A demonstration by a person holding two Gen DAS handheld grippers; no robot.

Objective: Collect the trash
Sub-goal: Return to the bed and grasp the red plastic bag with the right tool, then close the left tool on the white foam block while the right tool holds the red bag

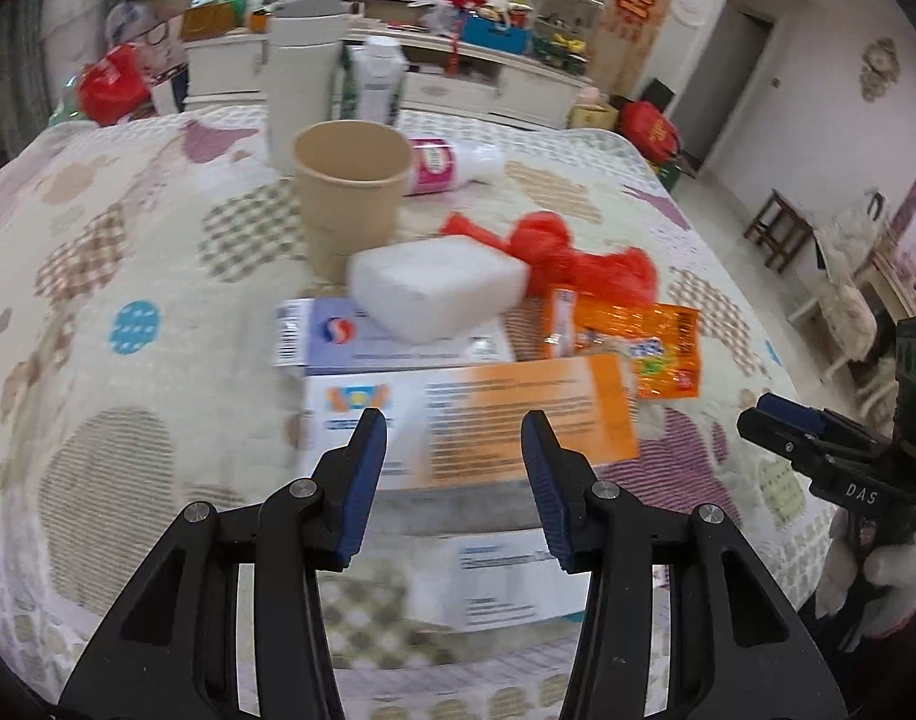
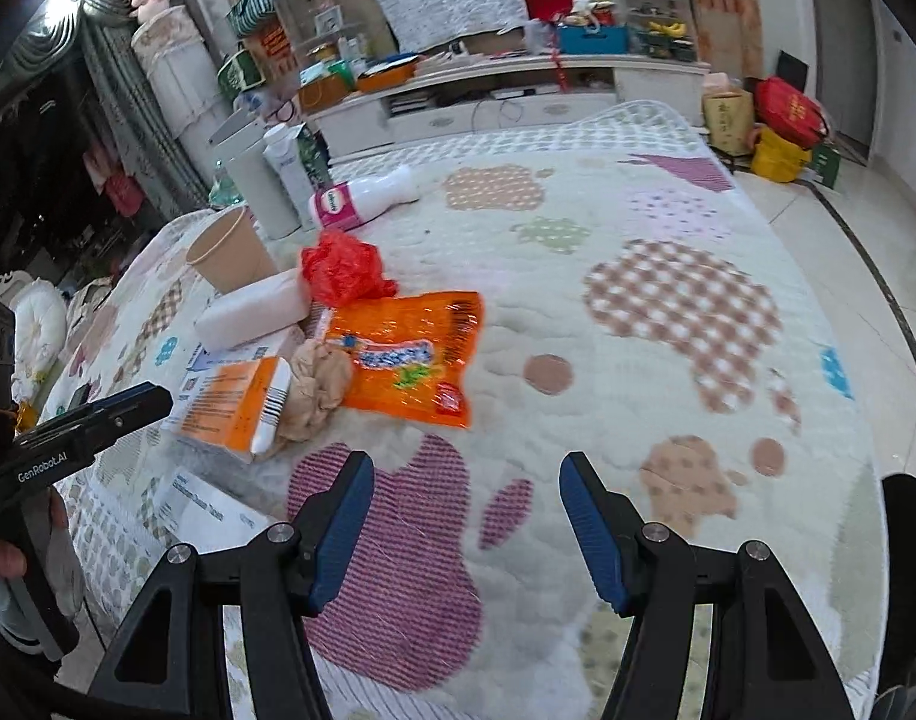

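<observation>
The left gripper (image 1: 453, 420) hung with its jaws wide apart and nothing between them, just above the orange-and-white box (image 1: 475, 420) near the front edge of the quilted table cover (image 1: 128, 228). The right gripper (image 2: 466, 462) was likewise spread wide and empty, over a bare striped patch of the cover near the same front edge, well apart from the litter. The trash lay in a cluster running from that front edge toward the far left corner: the orange-and-white box, a blue-and-white box (image 1: 344, 339) just behind it, a white foam block (image 1: 437, 288) resting on that box, and a brown paper cup (image 1: 350, 192) upright behind the block. A crumpled red plastic bag (image 1: 553, 252) lay beside the block, touching an orange snack wrapper (image 2: 416, 354), and a wad of beige paper (image 2: 317, 384) sat between the wrapper and the orange box. A white bottle with a pink label (image 2: 362, 201) lay on its side nearer the far edge, beside a tall white bin (image 2: 263, 186).
</observation>
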